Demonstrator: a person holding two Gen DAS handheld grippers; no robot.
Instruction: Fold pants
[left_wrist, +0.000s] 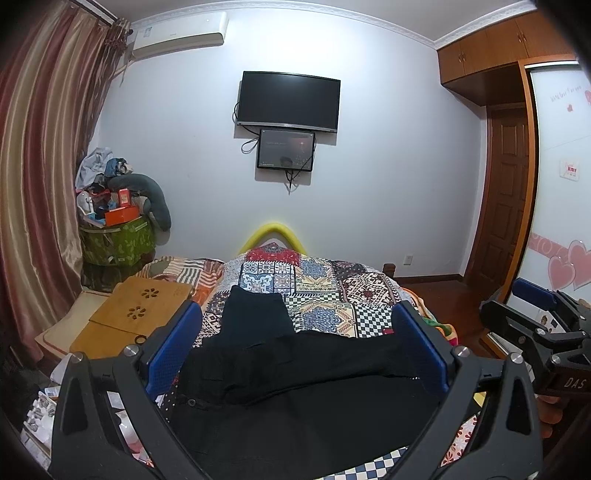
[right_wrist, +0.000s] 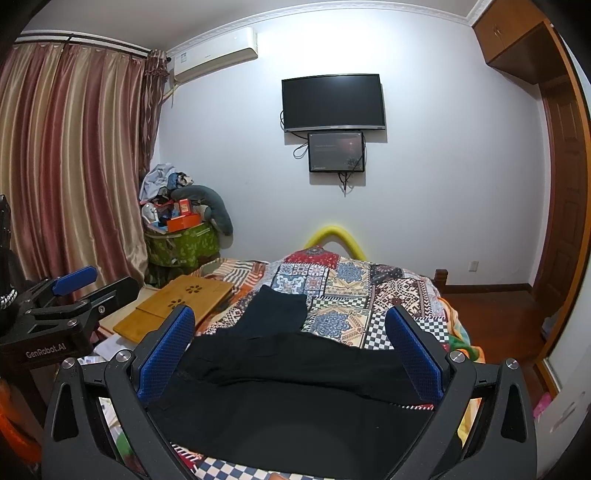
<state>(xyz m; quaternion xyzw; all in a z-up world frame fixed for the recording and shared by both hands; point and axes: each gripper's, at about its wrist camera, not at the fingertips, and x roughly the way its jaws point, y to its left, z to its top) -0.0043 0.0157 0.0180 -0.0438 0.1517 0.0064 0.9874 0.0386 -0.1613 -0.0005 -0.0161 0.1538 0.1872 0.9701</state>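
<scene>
Black cloth: we are seeing matte, limp pants (left_wrist: 295, 373) lying rumpled on the patchwork quilt (left_wrist: 332, 291) covering the bed.
Axis: one leg is pointing toward the far wall, the other running rightward.
Left claw (left_wrist: 295, 350): blue textured pads spread wide, gripping nothing.
Right claw (right_wrist: 291, 350): likewise spread, hovering over the waistband.

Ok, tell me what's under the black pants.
The black pants lie on the patchwork quilt covering the bed. The quilt's pattern shows around them; whatever lies directly beneath the fabric is hidden.
</scene>
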